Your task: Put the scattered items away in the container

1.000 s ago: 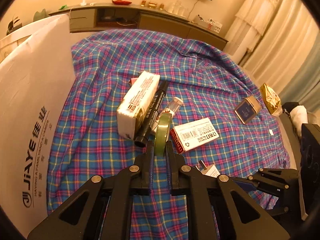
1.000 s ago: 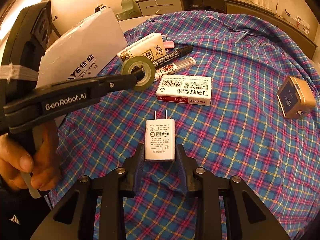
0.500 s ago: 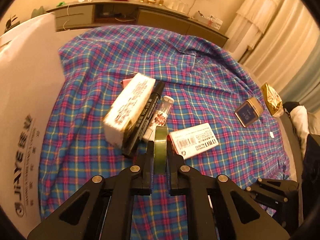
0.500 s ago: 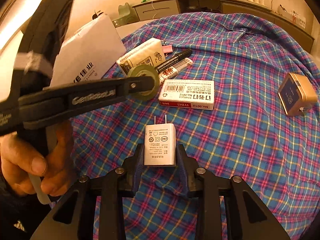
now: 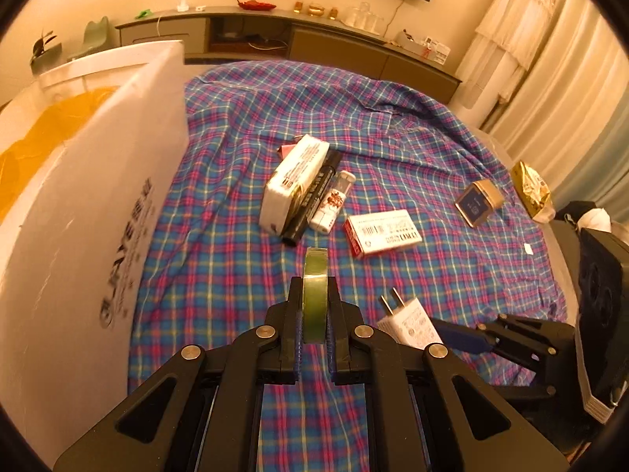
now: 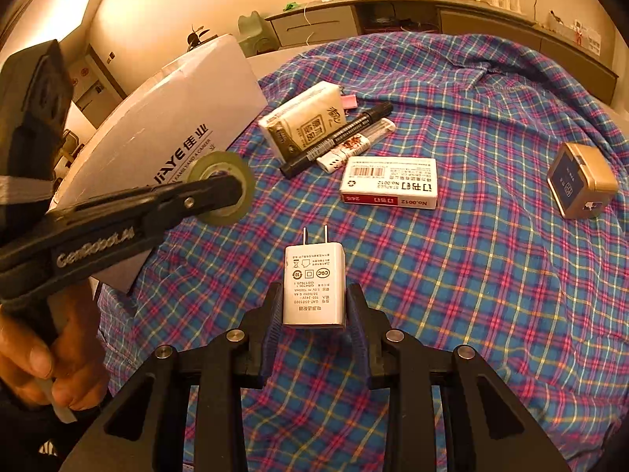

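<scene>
**Both grippers loaded over plaid cloth**

Left wrist: left gripper (image 5: 314, 310) clenched on green tape roll (image 5: 315, 291), held edge-on above the plaid cloth (image 5: 412, 133), beside white container (image 5: 90, 204).

Right wrist: right gripper (image 6: 314, 306) clamps white charger plug (image 6: 314, 285), prongs forward; staples box (image 6: 389, 183) on the cloth beyond.

One tape roll (image 5: 314, 295), one charger (image 6: 314, 287), one staples box (image 6: 389, 183), one tissue pack (image 6: 304, 120), one marker (image 6: 338, 139), one gold tin (image 6: 582, 181).
</scene>
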`<action>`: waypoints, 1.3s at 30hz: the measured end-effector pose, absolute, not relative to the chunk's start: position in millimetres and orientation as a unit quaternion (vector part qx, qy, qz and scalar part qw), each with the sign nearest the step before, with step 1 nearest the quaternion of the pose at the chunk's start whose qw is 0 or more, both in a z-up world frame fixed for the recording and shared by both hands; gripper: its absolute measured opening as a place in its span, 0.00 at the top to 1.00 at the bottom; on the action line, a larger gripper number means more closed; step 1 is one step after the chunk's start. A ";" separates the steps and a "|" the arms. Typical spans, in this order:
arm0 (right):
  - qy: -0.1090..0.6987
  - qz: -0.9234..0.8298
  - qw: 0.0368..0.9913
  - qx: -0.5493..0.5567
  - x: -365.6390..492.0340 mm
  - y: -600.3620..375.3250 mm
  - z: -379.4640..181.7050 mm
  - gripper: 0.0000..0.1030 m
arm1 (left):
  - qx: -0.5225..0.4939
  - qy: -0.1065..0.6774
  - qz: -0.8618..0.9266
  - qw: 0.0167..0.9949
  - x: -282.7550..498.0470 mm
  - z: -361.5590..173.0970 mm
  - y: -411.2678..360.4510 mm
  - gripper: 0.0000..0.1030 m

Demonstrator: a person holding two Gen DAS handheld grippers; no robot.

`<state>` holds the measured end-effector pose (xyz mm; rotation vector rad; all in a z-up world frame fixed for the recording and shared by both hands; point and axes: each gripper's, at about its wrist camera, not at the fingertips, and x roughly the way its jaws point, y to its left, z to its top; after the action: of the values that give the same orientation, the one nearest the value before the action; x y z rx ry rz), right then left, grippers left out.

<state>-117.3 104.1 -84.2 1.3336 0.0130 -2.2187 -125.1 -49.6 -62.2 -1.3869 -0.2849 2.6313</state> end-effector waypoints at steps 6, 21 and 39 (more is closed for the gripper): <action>0.006 -0.832 0.270 0.485 -100.6 101.8 -77.8 0.67 | -0.460 -0.093 0.881 0.068 -98.4 -52.2 -56.2 0.91; -0.006 -0.848 0.267 0.458 -61.7 99.9 -58.0 0.67 | -0.453 -0.075 0.887 0.052 -57.0 -30.1 -57.9 0.91; -0.011 -0.848 0.288 0.444 -23.4 78.1 -32.8 0.67 | -0.429 -0.076 0.899 0.051 -25.0 -4.3 -70.3 0.90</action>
<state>-23.4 78.1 -32.8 1.1862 -0.0303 -2.2647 -25.0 -70.3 -4.3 -1.3061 -0.2326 2.7341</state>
